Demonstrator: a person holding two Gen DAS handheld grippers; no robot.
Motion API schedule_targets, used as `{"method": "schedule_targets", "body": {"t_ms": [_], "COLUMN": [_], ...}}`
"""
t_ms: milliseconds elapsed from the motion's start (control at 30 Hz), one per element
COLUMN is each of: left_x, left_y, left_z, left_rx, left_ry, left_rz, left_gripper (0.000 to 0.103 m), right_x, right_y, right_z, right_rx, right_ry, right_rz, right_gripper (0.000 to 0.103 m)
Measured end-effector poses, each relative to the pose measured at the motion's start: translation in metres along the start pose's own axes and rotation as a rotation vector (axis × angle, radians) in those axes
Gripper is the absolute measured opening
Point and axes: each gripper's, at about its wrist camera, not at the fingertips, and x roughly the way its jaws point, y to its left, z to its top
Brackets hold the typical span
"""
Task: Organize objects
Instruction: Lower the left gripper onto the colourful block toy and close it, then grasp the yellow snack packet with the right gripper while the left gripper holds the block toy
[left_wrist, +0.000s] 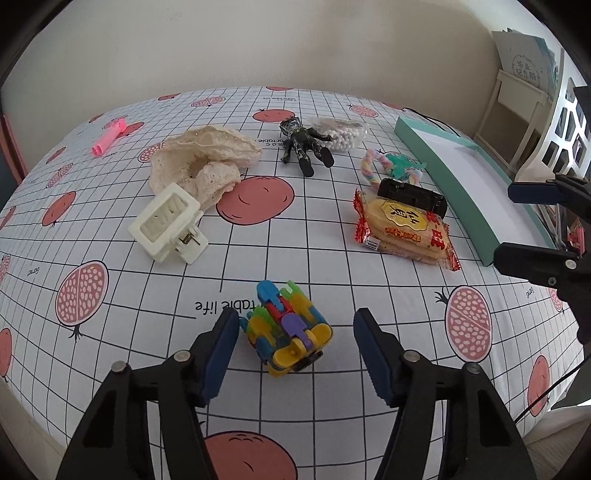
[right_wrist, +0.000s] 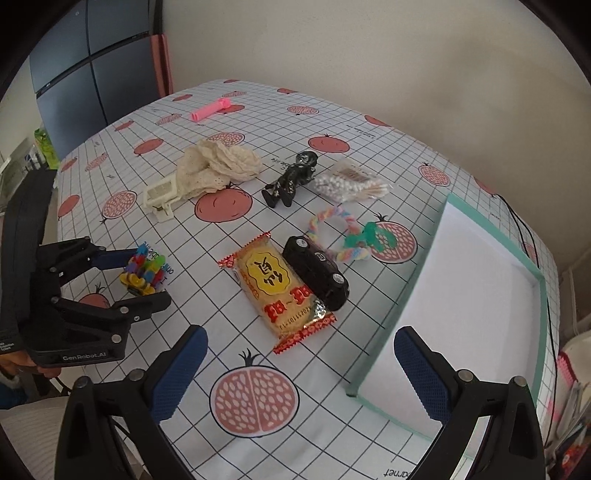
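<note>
A multicoloured plastic block toy (left_wrist: 288, 328) lies on the pomegranate-print cloth between the fingers of my left gripper (left_wrist: 295, 317), which is open and straddles it. The right wrist view shows the same toy (right_wrist: 142, 275) inside the left gripper (right_wrist: 147, 275). My right gripper (right_wrist: 300, 334) is open and holds nothing, hovering over the near corner of a white tray with a teal rim (right_wrist: 402, 295). In front of it lie a red-and-yellow snack packet (right_wrist: 279, 291) and a black toy car (right_wrist: 317, 273) leaning on it.
Further back lie a dark figure (left_wrist: 303, 144), a bag of white beads (left_wrist: 343, 134), a pastel rope ring (left_wrist: 391, 166), a cream hair clip (left_wrist: 168, 225), a lace cloth (left_wrist: 207, 158) and a pink tube (left_wrist: 109, 138). A wall stands behind the table and a shelf (left_wrist: 517, 92) at right.
</note>
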Motion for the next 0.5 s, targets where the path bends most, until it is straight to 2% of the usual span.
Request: {"method": "schedule_targets", "body": {"t_ms": [233, 500], "left_x": [-0.001, 0.001], "left_y": [0.007, 0.013], "left_z": [0.001, 0.0], "left_rx": [-0.022, -0.032], "left_ry": [-0.009, -0.02], "left_rz": [-0.025, -0.055], "left_gripper": [0.05, 0.049], "right_x": [0.022, 0.048], "right_y": [0.02, 0.028], "right_z": [0.019, 0.027], "right_rx": [-0.096, -0.134], "right_ry": [0.052, 0.116], "right_rz": [0.007, 0.016], "right_gripper": [0.098, 0.096]}}
